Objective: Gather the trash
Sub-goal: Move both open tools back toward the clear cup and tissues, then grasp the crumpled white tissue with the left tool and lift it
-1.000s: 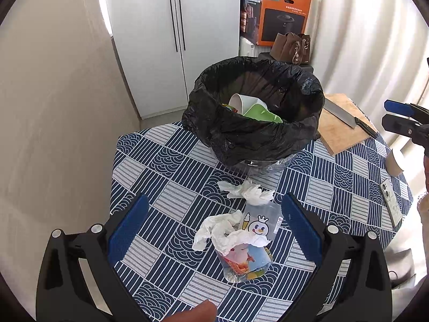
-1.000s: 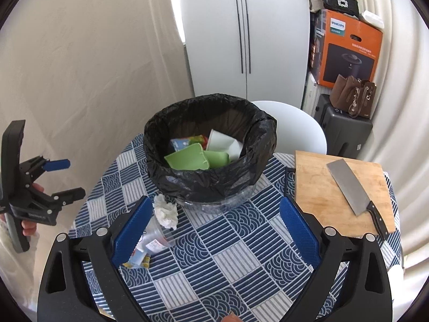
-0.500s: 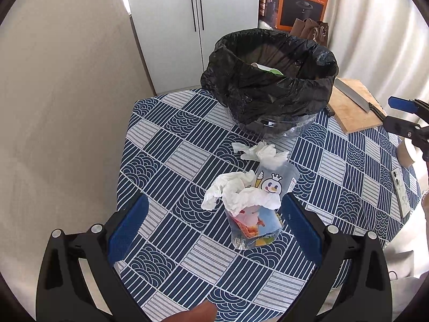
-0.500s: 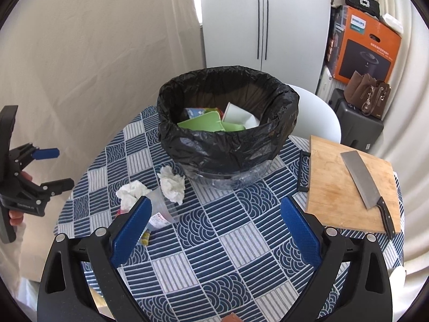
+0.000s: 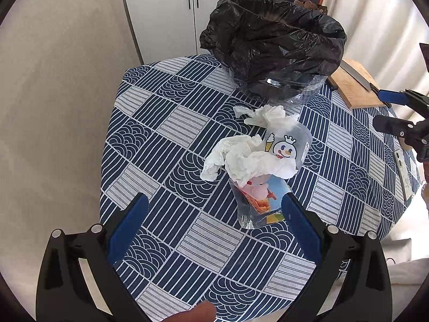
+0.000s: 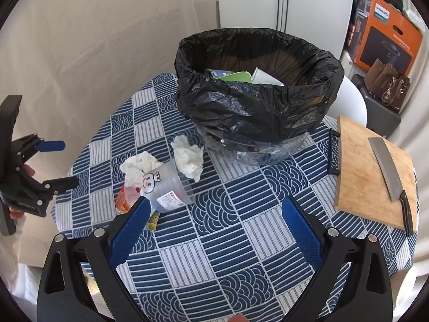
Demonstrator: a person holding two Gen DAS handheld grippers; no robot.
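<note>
A bin with a black liner (image 5: pixel 273 40) stands on the table and holds trash (image 6: pixel 241 76). In front of it lie a crumpled tissue (image 5: pixel 268 115), a clear plastic cup with a cartoon face (image 5: pixel 287 145), a second crumpled tissue (image 5: pixel 241 158) and a colourful snack wrapper (image 5: pixel 260 201). My left gripper (image 5: pixel 211 225) is open and empty, just short of the wrapper. My right gripper (image 6: pixel 214 228) is open and empty, above the cloth to the right of the cup (image 6: pixel 166 185).
The round table has a blue patterned cloth (image 6: pixel 241 241). A wooden cutting board (image 6: pixel 367 174) with a cleaver (image 6: pixel 388 171) lies at the right. A phone (image 5: pixel 402 169) lies near the table's right edge. A white cabinet and an orange box (image 6: pixel 386 37) stand behind.
Both grippers have pulled back and lowered, so the bin sits farther off and its contents are hidden in the left view. The trash pile has not moved. Both stay open.
</note>
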